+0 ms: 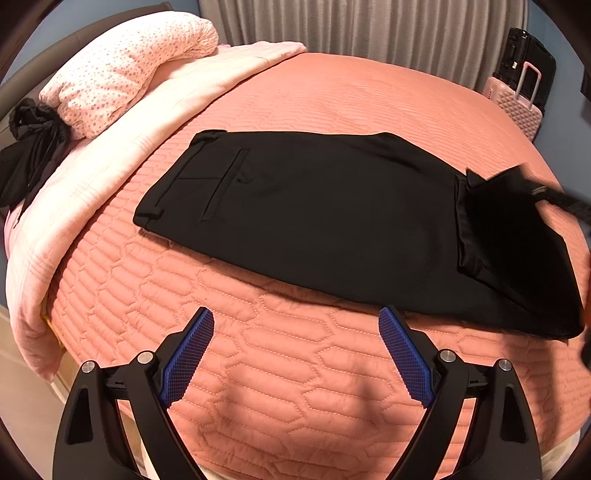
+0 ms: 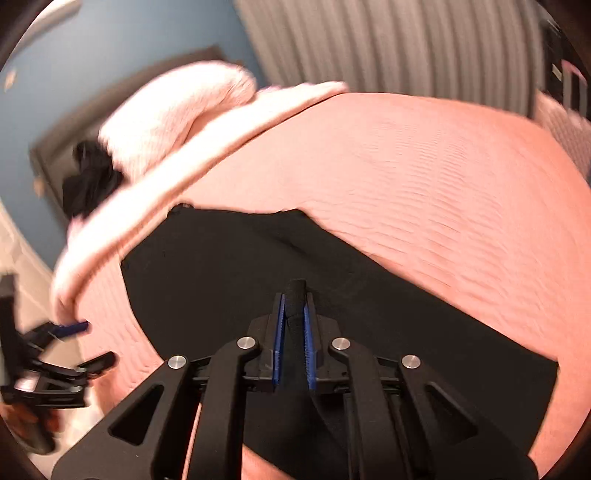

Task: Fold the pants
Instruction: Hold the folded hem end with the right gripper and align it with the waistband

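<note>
Black pants (image 1: 314, 206) lie flat across the salmon quilted bedspread (image 1: 280, 376), waistband and back pocket to the left. Their right end is lifted and doubled back toward the left. My left gripper (image 1: 296, 317) is open just above the bedspread, in front of the pants' near edge, with nothing between its blue pads (image 1: 188, 358). In the right wrist view my right gripper (image 2: 294, 299) is shut on a rolled fold of the black pants (image 2: 221, 277) and holds it above the flat part. The left gripper (image 2: 70, 332) shows blurred at the far left of that view.
A pale pink blanket (image 1: 110, 173) and a dotted pink pillow (image 1: 125, 70) lie along the left side of the bed, with a dark garment (image 1: 33, 155) beside them. A pink suitcase (image 1: 517, 107) and grey curtains (image 1: 369, 29) stand beyond the far edge.
</note>
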Motion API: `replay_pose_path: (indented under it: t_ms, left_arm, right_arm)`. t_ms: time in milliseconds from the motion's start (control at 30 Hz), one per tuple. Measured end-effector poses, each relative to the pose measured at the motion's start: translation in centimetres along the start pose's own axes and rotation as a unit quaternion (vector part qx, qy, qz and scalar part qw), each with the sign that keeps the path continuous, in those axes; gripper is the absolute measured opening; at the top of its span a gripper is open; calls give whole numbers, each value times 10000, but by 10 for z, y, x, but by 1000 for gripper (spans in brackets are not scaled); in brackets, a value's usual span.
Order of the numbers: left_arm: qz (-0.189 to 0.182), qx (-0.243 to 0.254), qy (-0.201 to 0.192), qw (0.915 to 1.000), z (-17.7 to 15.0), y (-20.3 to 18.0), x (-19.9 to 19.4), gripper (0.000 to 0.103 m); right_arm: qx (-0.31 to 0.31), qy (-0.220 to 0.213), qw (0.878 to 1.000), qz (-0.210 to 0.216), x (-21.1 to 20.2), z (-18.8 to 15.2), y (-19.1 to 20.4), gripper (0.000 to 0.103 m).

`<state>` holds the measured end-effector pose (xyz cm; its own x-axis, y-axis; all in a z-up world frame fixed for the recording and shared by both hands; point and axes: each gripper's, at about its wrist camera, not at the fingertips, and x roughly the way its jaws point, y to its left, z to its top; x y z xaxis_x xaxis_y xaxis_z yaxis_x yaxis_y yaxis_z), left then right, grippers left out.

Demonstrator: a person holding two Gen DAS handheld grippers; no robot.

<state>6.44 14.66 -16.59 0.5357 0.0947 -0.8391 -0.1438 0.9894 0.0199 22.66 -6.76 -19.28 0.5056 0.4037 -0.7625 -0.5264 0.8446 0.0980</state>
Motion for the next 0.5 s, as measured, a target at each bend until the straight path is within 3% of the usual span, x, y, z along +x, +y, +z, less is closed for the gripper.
replay_pose_path:
  t_ms: [67, 133, 200, 267, 367, 400, 500]
  left_arm:
    - [68, -7, 1, 10000, 0, 3, 0, 89]
    - [92, -35, -17, 9999, 0, 8, -1, 89]
    - [67, -59, -8, 10000, 0, 15, 1, 89]
    - [70, -50, 32, 10000, 0, 16, 6, 89]
    - [77, 15, -10, 10000, 2, 11, 10, 89]
    - [71, 40, -19, 10000, 3, 9, 10, 89]
    - [22, 43, -89, 9999, 7, 5, 6, 89]
  right_arm:
    - [-415, 780, 9955, -352, 48, -22, 16, 16]
    - [-658, 265, 9954, -650, 36, -32, 30, 21]
    - [-655, 199, 9951, -712, 17, -32, 36, 65]
    - [-978, -316, 9899, -977, -8, -37, 43, 94]
    - [-1468, -17, 9820, -1191, 4, -37, 44, 92]
    - [-1511, 170, 9826, -1062, 13, -36, 42, 81]
    - [-1663, 675, 9811, -728, 33, -45, 46, 78]
